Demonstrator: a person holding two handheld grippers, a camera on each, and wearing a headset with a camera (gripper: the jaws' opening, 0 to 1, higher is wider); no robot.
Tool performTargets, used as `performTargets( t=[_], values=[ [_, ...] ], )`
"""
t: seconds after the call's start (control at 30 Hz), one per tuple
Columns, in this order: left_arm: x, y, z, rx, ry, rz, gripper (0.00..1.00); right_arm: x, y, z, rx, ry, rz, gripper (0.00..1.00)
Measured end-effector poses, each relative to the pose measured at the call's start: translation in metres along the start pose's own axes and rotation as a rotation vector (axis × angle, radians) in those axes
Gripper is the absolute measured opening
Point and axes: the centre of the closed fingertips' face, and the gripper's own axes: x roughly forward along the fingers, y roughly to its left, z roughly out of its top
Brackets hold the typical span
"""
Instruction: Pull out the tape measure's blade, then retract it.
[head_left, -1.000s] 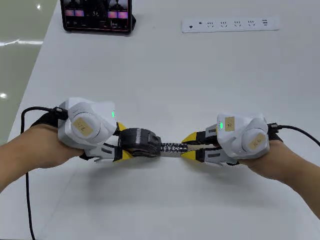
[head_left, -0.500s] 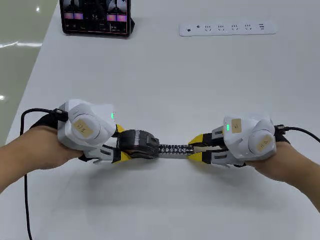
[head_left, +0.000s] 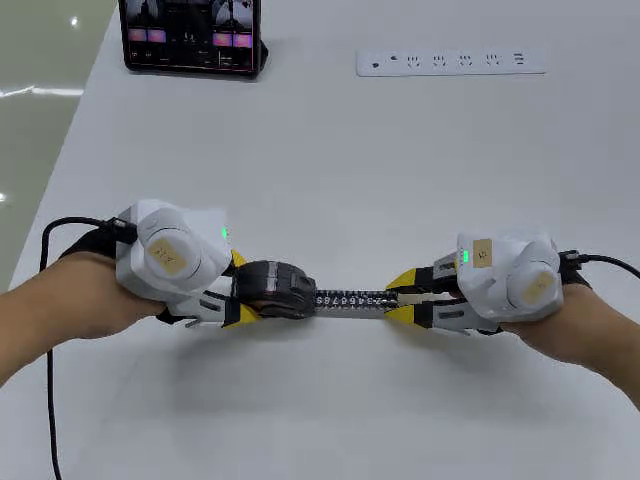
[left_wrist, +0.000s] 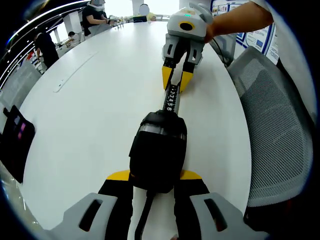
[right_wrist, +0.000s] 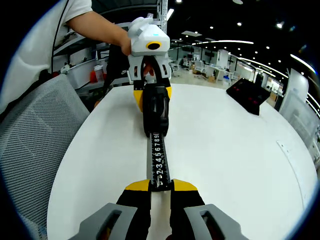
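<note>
Left gripper (head_left: 243, 288) at 9 o'clock is being clamped on tape measure case (head_left: 280, 288), right gripper (head_left: 399, 297) on blade (head_left: 350, 299), best drawn straight toward 3 o'clock.

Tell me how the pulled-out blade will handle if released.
The blade spans straight, so this short length is probably stiff. Released, it would likely snap back into the tape measure case in the left gripper. Thin, it may slip from the right gripper.
</note>
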Motion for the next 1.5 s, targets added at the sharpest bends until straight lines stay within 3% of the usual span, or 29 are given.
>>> performTargets(
  t=[1.5],
  values=[
    [0.001, 0.000, 0.001, 0.000, 0.012, 0.006, 0.26, -0.041, -0.004, -0.039, -0.005, 0.091, -0.024, 0.10]
  ],
)
